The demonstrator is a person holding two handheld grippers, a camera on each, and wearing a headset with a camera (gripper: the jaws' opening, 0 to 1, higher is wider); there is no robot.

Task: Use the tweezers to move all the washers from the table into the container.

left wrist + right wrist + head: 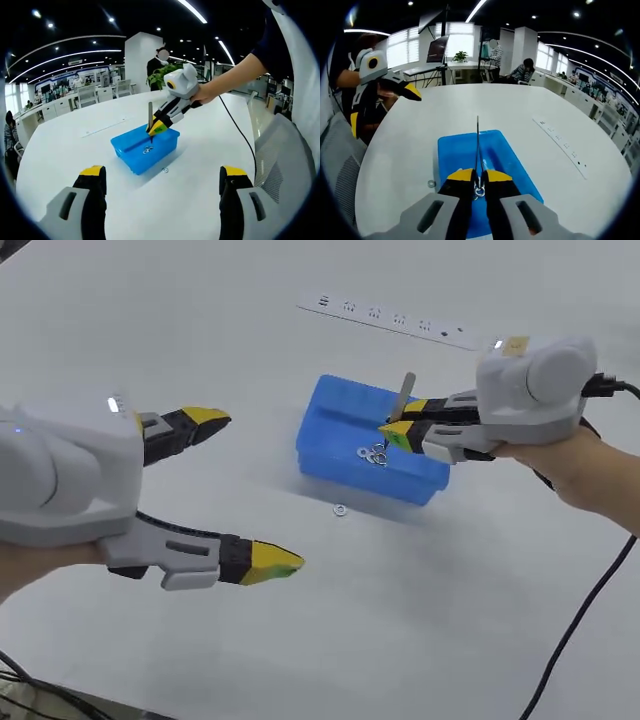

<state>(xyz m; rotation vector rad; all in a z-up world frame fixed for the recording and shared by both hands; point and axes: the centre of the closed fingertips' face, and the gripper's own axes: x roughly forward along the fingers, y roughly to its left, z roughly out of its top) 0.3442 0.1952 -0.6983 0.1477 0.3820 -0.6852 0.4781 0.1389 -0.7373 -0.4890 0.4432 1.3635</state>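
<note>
Drop-off step, apparently: right gripper [398, 422] clamped slim metal tweezers [406, 392] over the blue plastic container [345, 476], left gripper [252, 490] gaped wide; next, the small metal washer [340, 509] at the container's 6 o'clock needed pinching.

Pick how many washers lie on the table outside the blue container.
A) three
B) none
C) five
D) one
D: a single washer lies on the table just beside the blue container; the other washers are inside it.
</note>
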